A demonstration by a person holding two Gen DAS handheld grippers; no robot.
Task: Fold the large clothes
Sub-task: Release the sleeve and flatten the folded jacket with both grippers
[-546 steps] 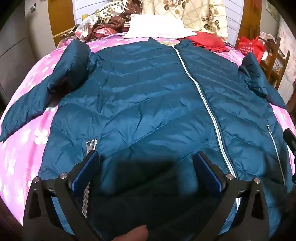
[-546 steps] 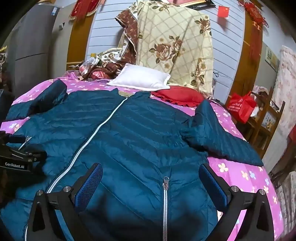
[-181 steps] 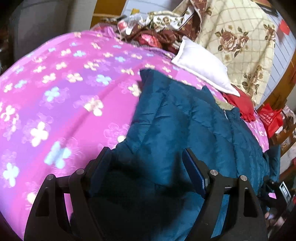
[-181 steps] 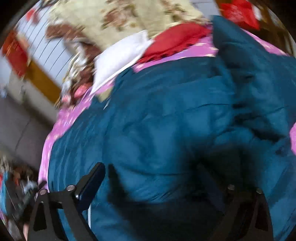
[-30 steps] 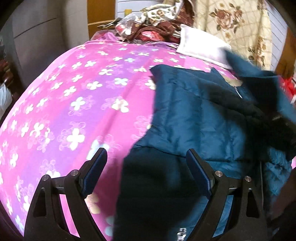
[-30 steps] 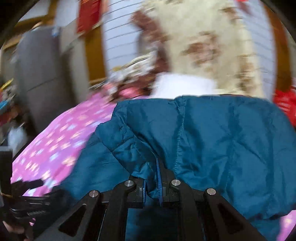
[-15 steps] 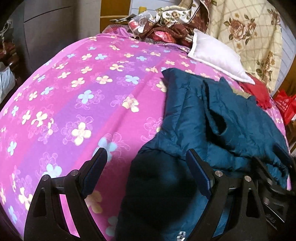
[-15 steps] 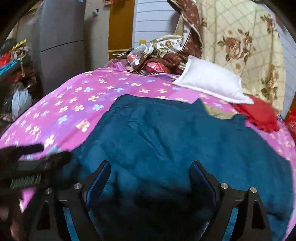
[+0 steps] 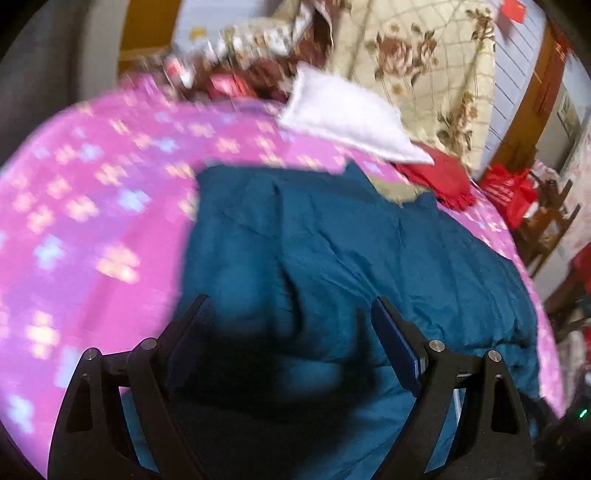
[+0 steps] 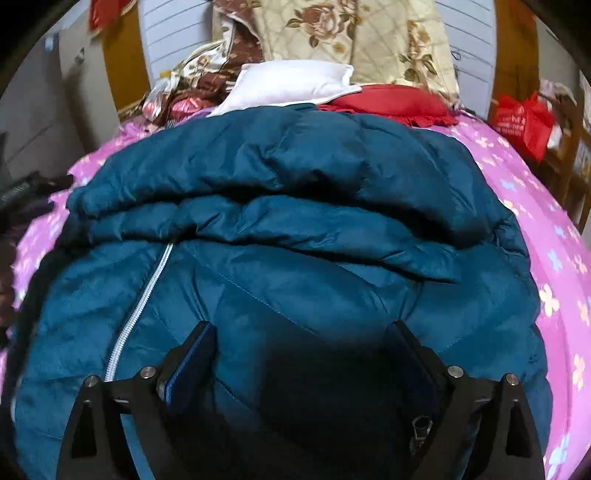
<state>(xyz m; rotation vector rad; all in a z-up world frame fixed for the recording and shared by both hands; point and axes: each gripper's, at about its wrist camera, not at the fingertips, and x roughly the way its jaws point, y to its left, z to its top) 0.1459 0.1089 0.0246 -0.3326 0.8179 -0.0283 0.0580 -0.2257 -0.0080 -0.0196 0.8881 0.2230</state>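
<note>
A large teal quilted down jacket [image 10: 295, 229] lies on a pink flowered bedspread [image 9: 92, 229], with its sleeves folded in across the body. Its white front zipper [image 10: 136, 314] shows at the lower left. In the left wrist view the jacket [image 9: 351, 258] fills the middle and right, blurred. My left gripper [image 9: 291, 321] is open and empty, low over the jacket's near left part. My right gripper [image 10: 299, 343] is open and empty, low over the jacket's near hem, close to a pocket zipper pull [image 10: 421, 435].
A white pillow [image 10: 291, 85], a red cushion [image 10: 391, 103] and a flowered quilt [image 10: 354, 33] lie at the head of the bed. A red bag [image 10: 521, 122] and wooden chair [image 9: 546, 225] stand to the right. Crumpled bedding [image 10: 184, 85] is piled at the back left.
One second ago my right gripper was shut on a sleeve and carried it across the jacket. It has let go and now hangs open. My left gripper has swung right over the jacket.
</note>
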